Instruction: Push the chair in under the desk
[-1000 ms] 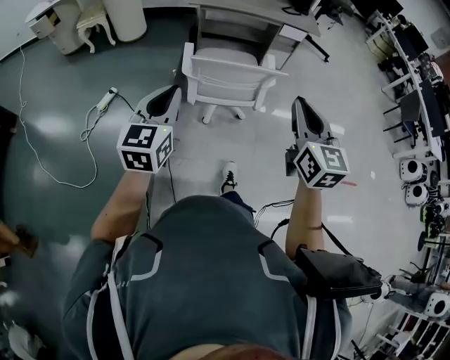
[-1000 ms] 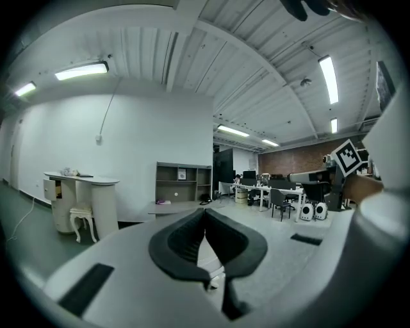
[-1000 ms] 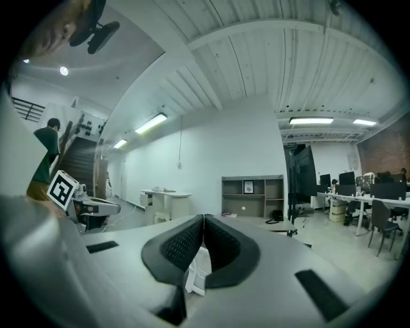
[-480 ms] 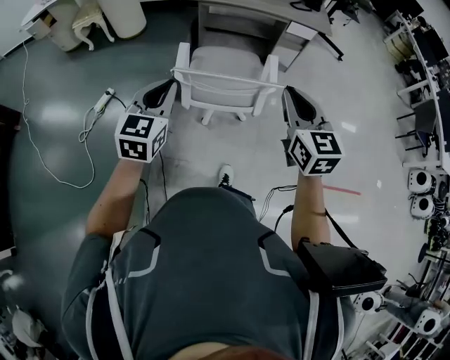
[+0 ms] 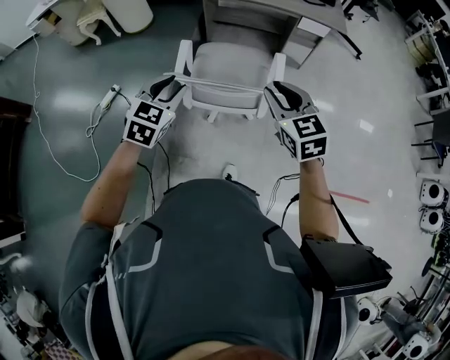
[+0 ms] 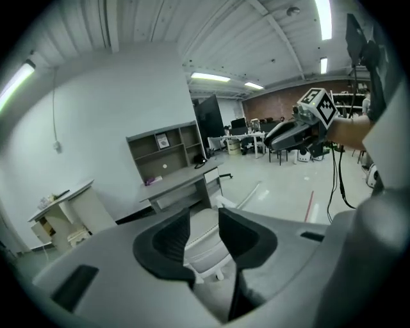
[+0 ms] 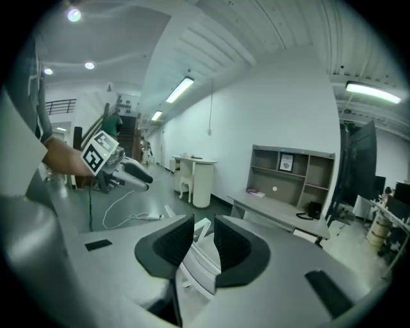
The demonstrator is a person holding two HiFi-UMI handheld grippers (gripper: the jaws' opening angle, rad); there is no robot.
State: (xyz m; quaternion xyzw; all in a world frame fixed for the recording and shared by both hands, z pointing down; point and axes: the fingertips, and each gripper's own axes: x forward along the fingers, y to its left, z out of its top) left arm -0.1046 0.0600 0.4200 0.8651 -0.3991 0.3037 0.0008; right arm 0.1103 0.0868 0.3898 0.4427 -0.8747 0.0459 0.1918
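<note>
Left gripper view shows the left gripper with its jaws parted and clamping nothing; the white chair shows through the gap. Right gripper view shows the right gripper likewise released, the chair's backrest just beyond its tips. Head view places the left gripper at the left top corner of the backrest and the right gripper at the right corner, each close against the rail. The chair stands with its seat facing the grey desk, its front near the desk's edge. A cabled power strip lies on the floor to the left.
</note>
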